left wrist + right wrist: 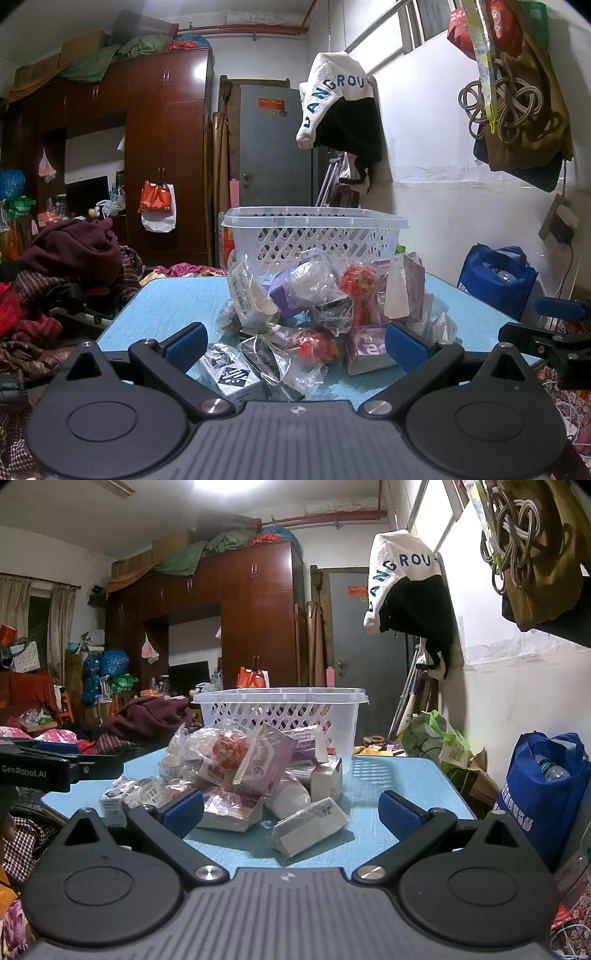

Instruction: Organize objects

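A pile of several small packaged items (314, 306) lies on the blue table (173, 299), in front of a white plastic basket (314, 236). My left gripper (295, 345) is open and empty at the pile's near edge, over a black-and-white box (231, 376) and a red bagged item (317, 347). My right gripper (291, 808) is open and empty, with a white box marked 24 (310, 825) between its fingers. The pile (240, 771) and basket (280, 716) lie ahead of it. The right gripper shows at the left wrist view's right edge (554, 332).
A blue shopping bag (543, 790) stands right of the table. Clothes (70, 254) are heaped to the left. A jacket (340, 107) and a bag with cords (517, 103) hang on the right wall. Wardrobes and a door stand behind.
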The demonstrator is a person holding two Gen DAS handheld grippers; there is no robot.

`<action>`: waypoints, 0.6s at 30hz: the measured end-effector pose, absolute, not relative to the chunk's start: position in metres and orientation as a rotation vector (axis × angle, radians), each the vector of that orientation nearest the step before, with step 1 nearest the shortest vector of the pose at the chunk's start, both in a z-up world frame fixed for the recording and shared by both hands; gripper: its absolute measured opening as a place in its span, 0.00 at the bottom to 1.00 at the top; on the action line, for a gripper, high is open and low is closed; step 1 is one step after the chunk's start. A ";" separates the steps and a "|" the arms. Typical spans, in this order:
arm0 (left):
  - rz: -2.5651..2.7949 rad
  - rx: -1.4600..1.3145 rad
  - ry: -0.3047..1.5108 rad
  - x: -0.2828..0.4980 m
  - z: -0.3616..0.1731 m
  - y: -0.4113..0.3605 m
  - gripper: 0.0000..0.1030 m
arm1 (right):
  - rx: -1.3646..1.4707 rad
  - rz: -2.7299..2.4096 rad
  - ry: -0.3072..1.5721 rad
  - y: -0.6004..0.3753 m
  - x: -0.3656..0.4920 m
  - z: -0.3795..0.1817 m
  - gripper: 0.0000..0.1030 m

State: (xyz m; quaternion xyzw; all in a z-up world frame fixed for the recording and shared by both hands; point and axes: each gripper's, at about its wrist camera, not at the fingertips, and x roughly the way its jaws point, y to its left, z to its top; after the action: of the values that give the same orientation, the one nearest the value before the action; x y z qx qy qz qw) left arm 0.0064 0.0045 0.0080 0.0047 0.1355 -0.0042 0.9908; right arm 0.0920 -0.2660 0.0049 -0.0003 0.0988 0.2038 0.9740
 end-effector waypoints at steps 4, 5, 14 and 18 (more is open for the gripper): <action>-0.009 0.008 0.272 0.006 0.008 0.005 1.00 | 0.003 0.411 0.198 -0.267 0.092 0.005 1.00; -0.009 0.010 0.273 0.006 0.008 0.005 1.00 | 0.002 0.411 0.197 -0.267 0.092 0.005 1.00; -0.012 0.012 0.277 0.007 0.006 0.004 1.00 | -0.001 0.412 0.196 -0.268 0.092 0.005 1.00; -0.012 0.012 0.277 0.007 0.006 0.004 1.00 | -0.001 0.412 0.195 -0.267 0.092 0.005 1.00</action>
State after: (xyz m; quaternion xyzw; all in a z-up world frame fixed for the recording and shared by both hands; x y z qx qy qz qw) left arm 0.0066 0.0042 0.0063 0.0059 0.1382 -0.0060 0.9904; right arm 0.0919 -0.2673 0.0049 -0.0007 0.0969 0.2042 0.9741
